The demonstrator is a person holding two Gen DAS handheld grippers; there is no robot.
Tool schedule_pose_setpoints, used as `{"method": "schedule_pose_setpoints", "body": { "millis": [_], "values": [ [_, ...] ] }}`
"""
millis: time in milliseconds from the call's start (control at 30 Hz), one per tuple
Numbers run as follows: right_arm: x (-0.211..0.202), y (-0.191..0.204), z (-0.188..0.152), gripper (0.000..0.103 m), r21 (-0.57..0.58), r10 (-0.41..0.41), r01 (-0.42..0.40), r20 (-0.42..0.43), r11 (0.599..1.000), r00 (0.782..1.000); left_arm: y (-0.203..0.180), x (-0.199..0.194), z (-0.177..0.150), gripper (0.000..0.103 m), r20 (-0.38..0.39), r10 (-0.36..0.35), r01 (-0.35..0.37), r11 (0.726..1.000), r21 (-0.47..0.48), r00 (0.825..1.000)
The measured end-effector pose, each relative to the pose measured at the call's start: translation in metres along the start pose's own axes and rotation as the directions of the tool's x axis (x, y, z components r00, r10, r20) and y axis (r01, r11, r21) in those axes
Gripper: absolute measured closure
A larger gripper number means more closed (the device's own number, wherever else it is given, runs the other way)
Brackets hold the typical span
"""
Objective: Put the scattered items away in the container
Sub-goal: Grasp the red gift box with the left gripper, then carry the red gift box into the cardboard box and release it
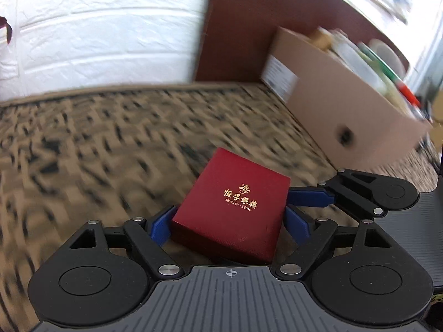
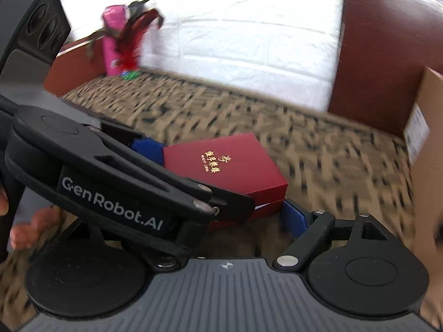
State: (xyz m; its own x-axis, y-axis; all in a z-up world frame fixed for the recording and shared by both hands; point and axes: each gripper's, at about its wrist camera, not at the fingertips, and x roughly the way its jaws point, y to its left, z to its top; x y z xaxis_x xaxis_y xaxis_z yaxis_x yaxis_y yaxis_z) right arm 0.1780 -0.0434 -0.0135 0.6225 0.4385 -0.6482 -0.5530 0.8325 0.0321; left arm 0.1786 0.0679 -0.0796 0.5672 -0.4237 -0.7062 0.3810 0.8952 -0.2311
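Observation:
A red gift box (image 1: 231,206) with gold lettering is held above the patterned carpet. My left gripper (image 1: 229,221) is shut on its two sides with blue pads. My right gripper (image 1: 310,196) comes in from the right and touches the box's right edge. In the right wrist view the red box (image 2: 227,166) sits between blue pads, with the left gripper's black arm across the foreground; my right gripper (image 2: 221,210) looks closed on its near corner. A brown cardboard box (image 1: 346,102), the container, stands at the right with several items inside.
A white brick-pattern wall and a dark red wooden panel (image 1: 249,27) lie behind. A pink bottle (image 2: 113,38) with red feathers stands far left by the wall. The cardboard box's edge (image 2: 426,127) shows at the right. Patterned carpet (image 1: 97,152) covers the floor.

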Motion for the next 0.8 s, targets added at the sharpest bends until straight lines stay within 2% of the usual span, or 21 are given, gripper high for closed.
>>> {"method": "schedule_pose_setpoints", "body": {
  "millis": [200, 267, 333, 400, 500, 600, 800],
  "values": [
    [-0.077, 0.008, -0.062, 0.016, 0.025, -0.014, 0.015, -0.042, 1.000, 0.999, -0.075, -0.023, -0.051, 0.017, -0.030, -0.049, 0.049, 0.999, -0.004, 0.998],
    [-0.101, 0.007, -0.080, 0.016, 0.045, -0.024, 0.026, -0.053, 0.999, 0.998, -0.095, -0.030, -0.065, 0.017, -0.040, -0.073, 0.073, 0.997, 0.009, 0.997],
    [-0.122, 0.009, -0.097, 0.016, 0.061, -0.044, 0.047, -0.054, 0.997, 0.998, -0.111, -0.032, -0.075, 0.012, -0.044, -0.091, 0.092, 0.995, 0.026, 0.995],
    [-0.137, 0.011, -0.112, 0.015, 0.080, -0.062, 0.065, -0.043, 0.995, 0.997, -0.124, -0.033, -0.082, 0.012, -0.043, -0.082, 0.085, 0.994, 0.063, 0.996],
    [-0.151, 0.014, -0.126, 0.014, 0.103, -0.072, 0.073, -0.010, 0.992, 0.997, -0.137, -0.032, -0.082, 0.011, -0.063, -0.033, 0.041, 0.990, 0.133, 0.997],
    [-0.153, 0.017, -0.130, 0.013, 0.100, -0.086, 0.085, 0.005, 0.991, 0.996, -0.141, -0.029, -0.081, 0.009, -0.082, -0.021, 0.034, 0.987, 0.158, 0.996],
    [-0.146, 0.017, -0.128, 0.012, 0.065, -0.098, 0.096, 0.026, 0.993, 0.995, -0.135, -0.027, -0.078, 0.013, -0.087, -0.024, 0.036, 0.988, 0.147, 0.996]
  ]
}}
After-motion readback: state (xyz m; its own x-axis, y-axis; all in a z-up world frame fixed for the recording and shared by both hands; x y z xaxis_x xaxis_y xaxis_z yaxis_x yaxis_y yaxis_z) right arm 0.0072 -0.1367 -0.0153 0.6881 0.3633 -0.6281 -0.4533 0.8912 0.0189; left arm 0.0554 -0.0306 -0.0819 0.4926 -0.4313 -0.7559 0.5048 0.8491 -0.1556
